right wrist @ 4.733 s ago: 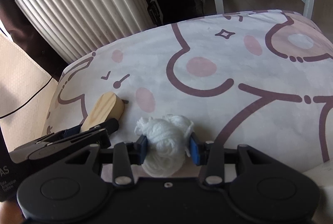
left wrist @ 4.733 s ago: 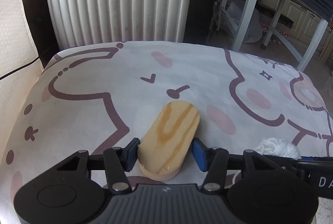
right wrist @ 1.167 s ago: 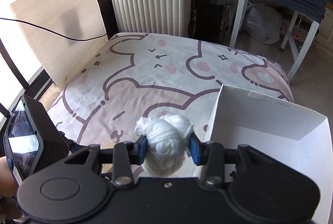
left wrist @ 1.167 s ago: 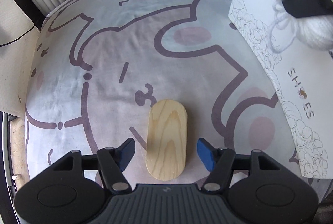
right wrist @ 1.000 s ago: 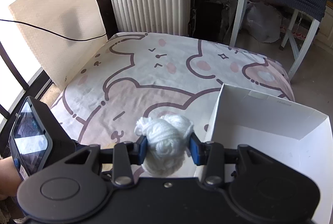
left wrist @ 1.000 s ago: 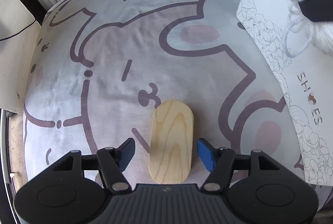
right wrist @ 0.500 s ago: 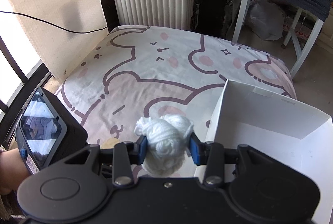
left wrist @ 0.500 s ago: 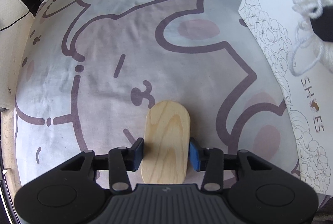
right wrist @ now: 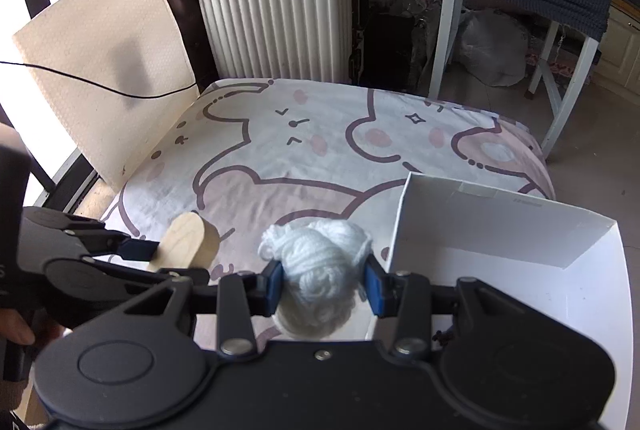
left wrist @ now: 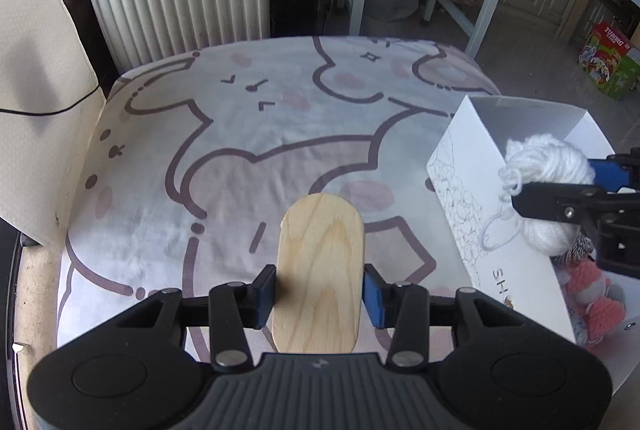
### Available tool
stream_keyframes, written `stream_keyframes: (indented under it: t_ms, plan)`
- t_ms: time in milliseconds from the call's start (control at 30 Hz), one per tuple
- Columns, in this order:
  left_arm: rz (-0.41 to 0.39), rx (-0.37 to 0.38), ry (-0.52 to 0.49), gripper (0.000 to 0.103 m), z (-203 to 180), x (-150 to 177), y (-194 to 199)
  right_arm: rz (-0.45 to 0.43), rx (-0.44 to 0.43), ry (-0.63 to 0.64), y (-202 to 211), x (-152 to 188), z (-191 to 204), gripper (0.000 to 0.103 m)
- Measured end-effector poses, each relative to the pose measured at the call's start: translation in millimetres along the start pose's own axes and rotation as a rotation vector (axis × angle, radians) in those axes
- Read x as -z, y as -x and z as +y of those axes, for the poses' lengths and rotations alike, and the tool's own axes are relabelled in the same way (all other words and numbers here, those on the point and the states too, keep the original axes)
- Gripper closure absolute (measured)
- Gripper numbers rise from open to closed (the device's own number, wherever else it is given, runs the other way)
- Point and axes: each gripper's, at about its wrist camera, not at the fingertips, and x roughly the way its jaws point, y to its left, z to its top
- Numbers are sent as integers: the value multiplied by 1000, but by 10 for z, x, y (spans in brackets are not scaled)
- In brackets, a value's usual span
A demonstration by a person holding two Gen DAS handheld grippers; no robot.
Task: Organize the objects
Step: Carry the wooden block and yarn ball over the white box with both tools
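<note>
Left gripper (left wrist: pixel 320 290) clamps wooden block (left wrist: pixel 320 270), angled down over bedsheet (left wrist: pixel 240 158).

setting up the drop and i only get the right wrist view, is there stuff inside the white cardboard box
Observer: Yes. The left wrist view shows coral-pink and grey crocheted pieces lying in the white cardboard box.
Operator: does the left gripper have both pads on the oval wooden block
Observer: Yes. Both blue pads of the left gripper press the long sides of the oval wooden block.
Operator: anything dangling off the white yarn ball
Observer: A loose loop of strand hangs below the white yarn ball, in front of the box's printed wall.
</note>
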Motion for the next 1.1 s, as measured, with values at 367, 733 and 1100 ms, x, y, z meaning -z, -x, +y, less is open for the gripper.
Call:
stream_keyframes:
  t_ms: [367,733,1100]
  plan:
    - [-131,65,32,58,-177,-190,381,-71,37,-88,233,-22,-343,61]
    - [-180,198,-14,58,-834,-446,302,-87,145,-224,361,115,-1016,61]
    - [-168,269,-88,58,-1454,-599,32,-68,248,-332,360,305,-1625,61]
